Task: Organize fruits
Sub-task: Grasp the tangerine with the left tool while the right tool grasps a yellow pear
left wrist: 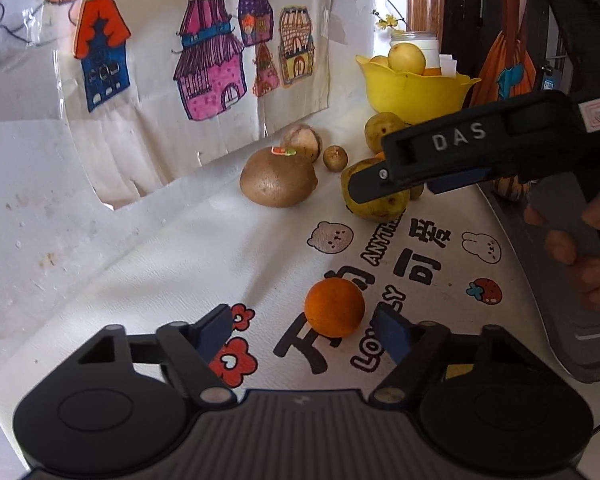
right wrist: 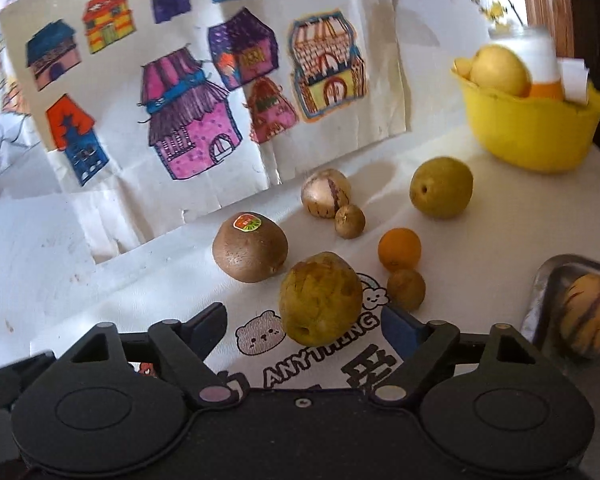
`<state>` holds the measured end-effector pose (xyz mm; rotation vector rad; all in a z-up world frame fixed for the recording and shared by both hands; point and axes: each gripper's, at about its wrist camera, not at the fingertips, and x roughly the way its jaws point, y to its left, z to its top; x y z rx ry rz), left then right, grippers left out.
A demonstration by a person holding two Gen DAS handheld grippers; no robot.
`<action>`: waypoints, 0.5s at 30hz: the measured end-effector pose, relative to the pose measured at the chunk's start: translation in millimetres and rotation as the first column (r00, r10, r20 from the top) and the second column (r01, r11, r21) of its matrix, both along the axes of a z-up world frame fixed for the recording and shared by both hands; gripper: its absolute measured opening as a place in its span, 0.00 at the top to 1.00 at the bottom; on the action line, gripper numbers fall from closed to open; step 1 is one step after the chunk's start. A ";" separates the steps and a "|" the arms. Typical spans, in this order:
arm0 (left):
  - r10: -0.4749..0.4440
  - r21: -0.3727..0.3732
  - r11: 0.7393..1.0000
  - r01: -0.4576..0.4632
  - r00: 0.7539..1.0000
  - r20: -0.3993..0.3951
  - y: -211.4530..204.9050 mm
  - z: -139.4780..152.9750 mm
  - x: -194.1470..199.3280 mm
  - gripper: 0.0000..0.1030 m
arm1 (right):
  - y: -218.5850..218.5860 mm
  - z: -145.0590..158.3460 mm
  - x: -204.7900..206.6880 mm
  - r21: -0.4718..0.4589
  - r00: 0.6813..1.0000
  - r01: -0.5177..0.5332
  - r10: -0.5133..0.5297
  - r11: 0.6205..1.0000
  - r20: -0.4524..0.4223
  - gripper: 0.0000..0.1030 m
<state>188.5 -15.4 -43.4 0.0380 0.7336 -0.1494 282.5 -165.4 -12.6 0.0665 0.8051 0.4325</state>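
Note:
A small orange (left wrist: 334,306) lies on the white printed cloth between the fingers of my left gripper (left wrist: 304,330), nearer the right pad; the jaws stand open around it with a gap on both sides. My right gripper (right wrist: 304,324) is open around a blotchy yellow-green fruit (right wrist: 320,298), and neither pad presses on it. In the left wrist view one of the right gripper's fingers (left wrist: 440,148) crosses over that fruit (left wrist: 374,196). A stickered kiwi (right wrist: 250,250) lies to the left. At the back right stands a yellow bowl (right wrist: 532,132) holding a yellow fruit (right wrist: 498,70).
Loose on the cloth are a striped pale fruit (right wrist: 325,194), a small brown fruit (right wrist: 350,221), a green pear (right wrist: 441,187), another small orange (right wrist: 399,249) and a brown ball (right wrist: 406,289). A metal tray (right wrist: 548,280) at right holds a striped fruit (right wrist: 588,320). Drawings of houses stand behind.

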 end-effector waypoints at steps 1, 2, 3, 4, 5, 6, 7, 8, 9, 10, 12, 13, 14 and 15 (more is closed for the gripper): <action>0.003 -0.005 1.000 -0.003 1.000 -0.004 0.6 -0.7 1.2 0.26 | 0.9 -2.4 2.4 0.004 1.000 0.003 -0.003 1.000 -0.005 0.20; 0.005 -0.011 1.000 -0.005 1.000 -0.007 0.9 -1.3 2.4 0.29 | 1.5 -4.0 4.8 0.004 1.000 0.005 -0.005 1.000 -0.008 0.21; 0.005 -0.016 1.000 -0.006 1.000 -0.010 1.1 -1.7 3.4 0.32 | 1.8 -5.4 7.3 0.005 1.000 0.008 -0.008 1.000 -0.012 0.22; 0.004 -0.023 1.000 -0.004 1.000 -0.012 1.1 -1.9 4.3 0.33 | 2.0 -6.8 9.0 0.007 1.000 0.010 -0.010 1.000 -0.016 0.23; 0.005 -0.024 1.000 -0.005 1.000 -0.009 0.4 -1.7 4.8 0.35 | 2.0 -8.1 11.3 0.011 1.000 0.014 -0.014 1.000 -0.022 0.25; 0.003 -0.024 1.000 -0.004 1.000 -0.008 -0.5 -1.6 5.5 0.37 | 1.8 -9.5 13.4 0.014 0.999 0.021 -0.021 1.000 -0.027 0.25; 0.002 -0.024 1.000 -0.002 1.000 -0.007 -1.4 -1.6 6.2 0.38 | 1.7 -10.7 15.6 0.017 0.999 0.026 -0.026 1.000 -0.029 0.27; 0.000 -0.022 1.000 0.000 1.000 -0.005 -2.3 -1.8 6.7 0.40 | 1.6 -11.9 17.8 0.017 0.999 0.030 -0.030 0.999 -0.032 0.29; -0.002 -0.017 1.000 0.002 1.000 -0.002 -3.8 -2.2 7.1 0.42 | 1.7 -13.1 20.1 0.016 0.999 0.035 -0.035 0.999 -0.034 0.30; -0.005 -0.010 1.000 0.005 1.000 0.000 -5.4 -2.6 7.1 0.43 | 1.5 -14.2 22.2 0.016 0.999 0.039 -0.038 0.999 -0.036 0.32; -0.017 0.002 1.000 0.017 1.000 0.005 -8.4 -2.7 7.2 0.50 | 1.7 -15.8 24.7 0.015 0.998 0.040 -0.040 0.999 -0.038 0.34; -0.020 0.003 1.000 0.020 1.000 0.006 -9.2 -2.8 7.2 0.51 | 2.0 -16.4 25.5 0.014 0.999 0.040 -0.039 0.999 -0.037 0.35; -0.021 0.002 1.000 0.021 1.000 0.007 -9.9 -2.8 7.7 0.54 | 2.2 -17.1 26.2 0.013 0.999 0.039 -0.039 0.999 -0.037 0.35; -0.023 -0.001 1.000 0.023 1.000 0.007 -10.2 -2.8 8.0 0.58 | 2.9 -17.9 27.2 0.012 0.999 0.040 -0.039 0.999 -0.038 0.36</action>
